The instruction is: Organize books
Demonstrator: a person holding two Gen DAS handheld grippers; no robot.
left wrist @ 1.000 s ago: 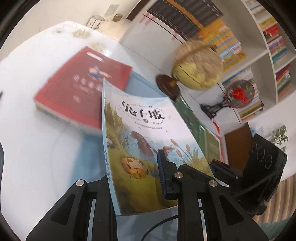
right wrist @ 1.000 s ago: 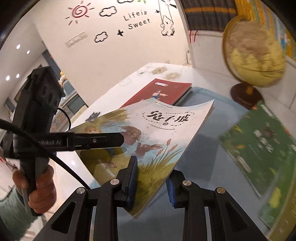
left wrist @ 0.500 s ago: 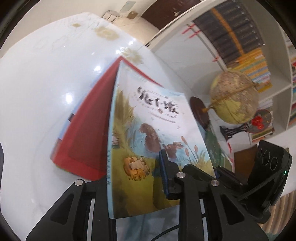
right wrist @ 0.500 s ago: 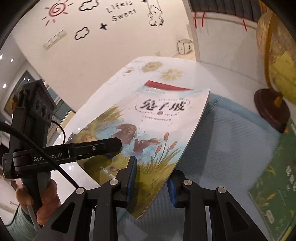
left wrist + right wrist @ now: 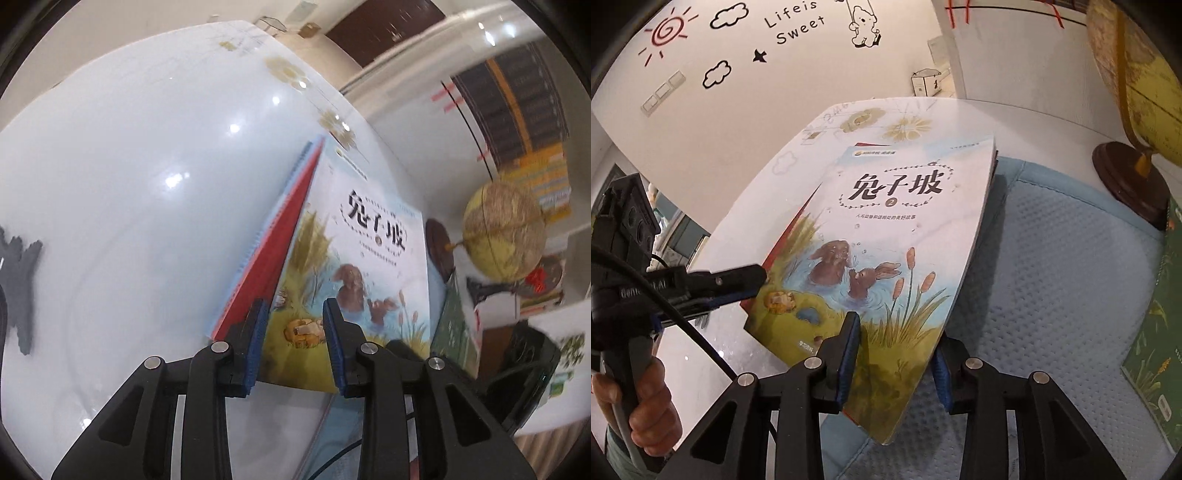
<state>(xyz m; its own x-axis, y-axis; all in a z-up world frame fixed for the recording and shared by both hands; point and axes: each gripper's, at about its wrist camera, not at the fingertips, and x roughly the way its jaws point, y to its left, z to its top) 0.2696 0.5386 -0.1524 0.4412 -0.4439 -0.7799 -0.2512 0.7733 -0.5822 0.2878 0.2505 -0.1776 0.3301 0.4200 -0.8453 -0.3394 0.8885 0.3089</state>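
Observation:
The rabbit picture book (image 5: 886, 229) lies flat on a red book (image 5: 266, 258), which rests on a pale blue book. My left gripper (image 5: 293, 308) is at the rabbit book's near left corner. Its jaws are opening, with the corner loose between the blue pads. In the right wrist view the left gripper (image 5: 753, 286) reaches in at the book's left edge. My right gripper (image 5: 895, 332) straddles the near edge. Its jaws are also opening, one pad above the cover and one below, neither pressing. A green book (image 5: 1156, 332) lies to the right.
A globe (image 5: 502, 236) on a dark wooden base (image 5: 1126, 177) stands beyond the books, with bookshelves behind it. A quilted blue mat (image 5: 1052, 258) covers the right part of the white table (image 5: 129, 184). A hand (image 5: 646, 398) holds the left gripper's handle.
Both grippers carried the rabbit book across and down onto the red book. Their jaws, shut on it before, now stand apart around its edge.

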